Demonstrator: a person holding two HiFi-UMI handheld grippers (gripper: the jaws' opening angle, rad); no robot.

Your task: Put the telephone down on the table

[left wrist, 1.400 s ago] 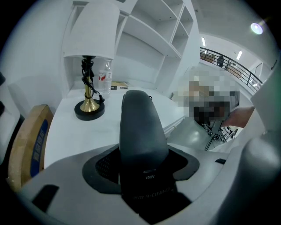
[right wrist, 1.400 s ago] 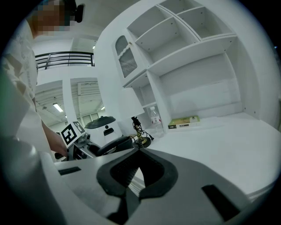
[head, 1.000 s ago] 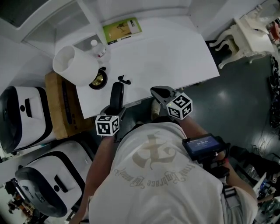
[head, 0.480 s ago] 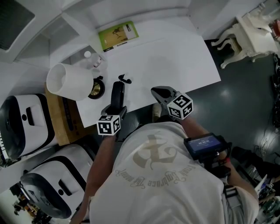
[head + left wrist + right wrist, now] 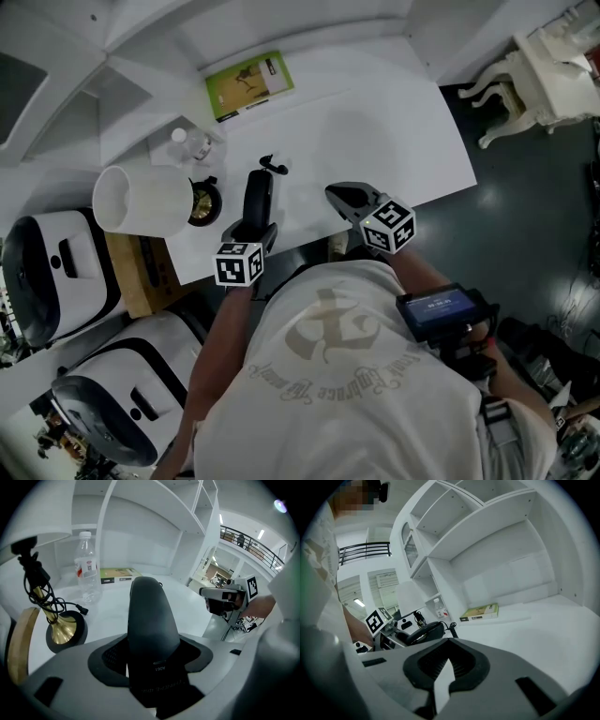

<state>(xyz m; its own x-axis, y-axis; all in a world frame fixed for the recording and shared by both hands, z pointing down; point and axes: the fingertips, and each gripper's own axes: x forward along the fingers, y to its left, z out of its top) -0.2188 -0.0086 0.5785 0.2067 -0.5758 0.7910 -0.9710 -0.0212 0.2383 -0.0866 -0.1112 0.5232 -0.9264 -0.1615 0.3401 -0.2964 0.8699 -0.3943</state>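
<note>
The telephone is a black handset (image 5: 257, 197), held lengthwise in my left gripper (image 5: 251, 230) over the front part of the white table (image 5: 375, 122). In the left gripper view the handset (image 5: 150, 620) sticks out forward between the jaws of the left gripper (image 5: 152, 667), which are shut on its near end. Its curly cord (image 5: 272, 169) trails from the far end. Whether it touches the table I cannot tell. My right gripper (image 5: 345, 197) hovers at the table's front edge, shut and empty; the right gripper view shows the gripper (image 5: 443, 681) and the handset (image 5: 424, 632) to its left.
A lamp with a white shade (image 5: 141, 200) and a brass base (image 5: 204, 197) stands at the table's left end. A clear bottle (image 5: 192, 142) stands behind the lamp. A green book (image 5: 248, 82) lies at the back. White shelves (image 5: 154, 508) rise behind the table.
The head view has drifted, so the table and lamp sit lower in the picture. The left gripper still holds the handset at about the same spot; the right gripper has hardly moved.
</note>
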